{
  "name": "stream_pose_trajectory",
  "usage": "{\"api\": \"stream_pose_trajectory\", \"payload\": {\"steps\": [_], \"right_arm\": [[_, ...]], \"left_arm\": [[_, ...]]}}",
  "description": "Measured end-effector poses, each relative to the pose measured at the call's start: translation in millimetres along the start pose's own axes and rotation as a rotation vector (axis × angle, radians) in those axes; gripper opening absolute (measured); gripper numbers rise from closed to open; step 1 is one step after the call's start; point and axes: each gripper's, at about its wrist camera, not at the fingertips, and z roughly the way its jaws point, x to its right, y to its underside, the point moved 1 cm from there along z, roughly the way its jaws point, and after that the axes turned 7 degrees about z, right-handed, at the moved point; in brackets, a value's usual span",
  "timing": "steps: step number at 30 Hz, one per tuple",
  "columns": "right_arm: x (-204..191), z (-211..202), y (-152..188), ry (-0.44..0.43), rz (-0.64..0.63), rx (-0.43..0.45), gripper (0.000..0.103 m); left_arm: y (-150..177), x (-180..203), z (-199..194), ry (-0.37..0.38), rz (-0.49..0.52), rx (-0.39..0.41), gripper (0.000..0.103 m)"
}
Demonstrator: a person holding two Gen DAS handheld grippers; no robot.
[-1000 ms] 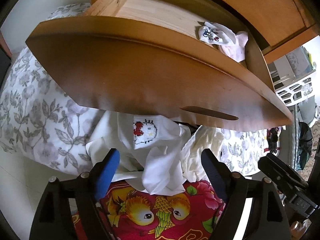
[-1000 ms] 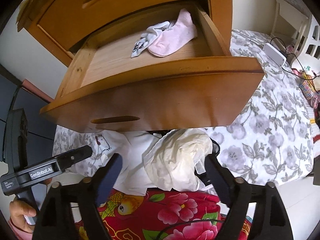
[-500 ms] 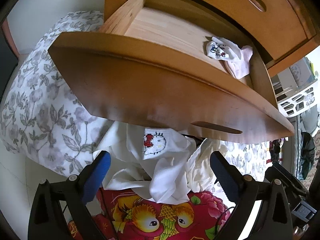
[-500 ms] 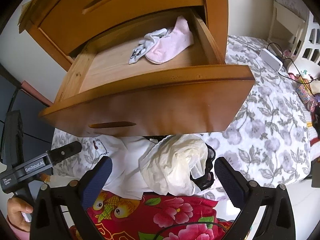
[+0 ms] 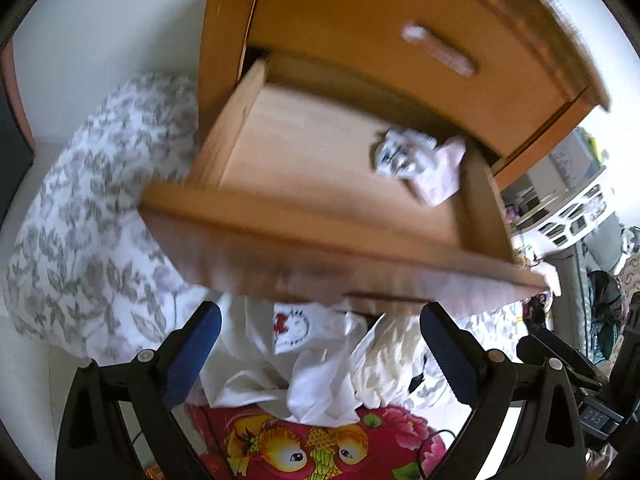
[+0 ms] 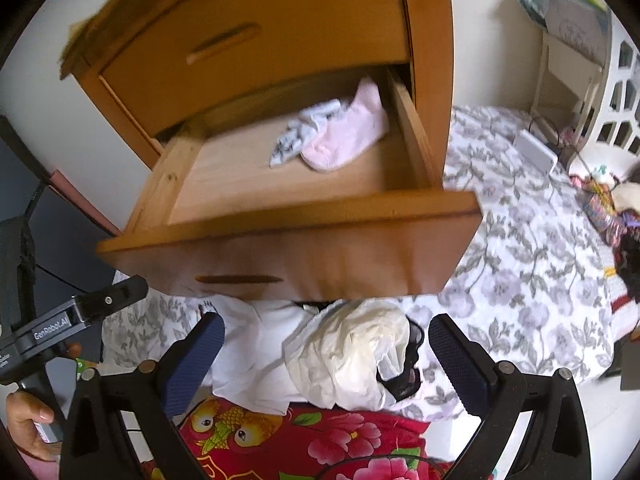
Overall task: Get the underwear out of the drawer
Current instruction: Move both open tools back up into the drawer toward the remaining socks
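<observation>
Drawer (image 6: pixel 288 236) pulled out. Underwear (image 6: pixel 344 136) lies at its rear corner, 1 o'clock in the right wrist view, apparently two pieces, blurred. Left gripper (image 5: pixel 320 344) and right gripper (image 6: pixel 326 352) both spread wide, grasping nothing, above clothes pile (image 6: pixel 344 360).

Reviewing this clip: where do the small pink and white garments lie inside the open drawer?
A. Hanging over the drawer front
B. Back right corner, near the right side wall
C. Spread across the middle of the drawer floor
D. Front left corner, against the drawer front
B: the pink garment and the white printed garment lie bunched together at the back of the open drawer, beside its right side wall, the rest of its floor bare wood.
</observation>
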Motion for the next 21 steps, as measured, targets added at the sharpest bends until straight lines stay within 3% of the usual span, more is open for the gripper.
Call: {"api": "stream_pose_trajectory", "payload": {"steps": [7, 12, 21], "right_arm": [[-10, -25, -13, -0.034, -0.041, 0.081, 0.103], [-15, -30, -21, -0.052, -0.046, 0.11, 0.103], [-14, -20, -42, -0.006, -0.076, 0.113, 0.103]], "left_arm": [[-18, 18, -45, 0.011, 0.089, 0.198, 0.1], [-30, 26, -46, 0.01, 0.137, 0.189, 0.1], [-50, 26, -26, -0.006, 0.14, 0.128, 0.1]]}}
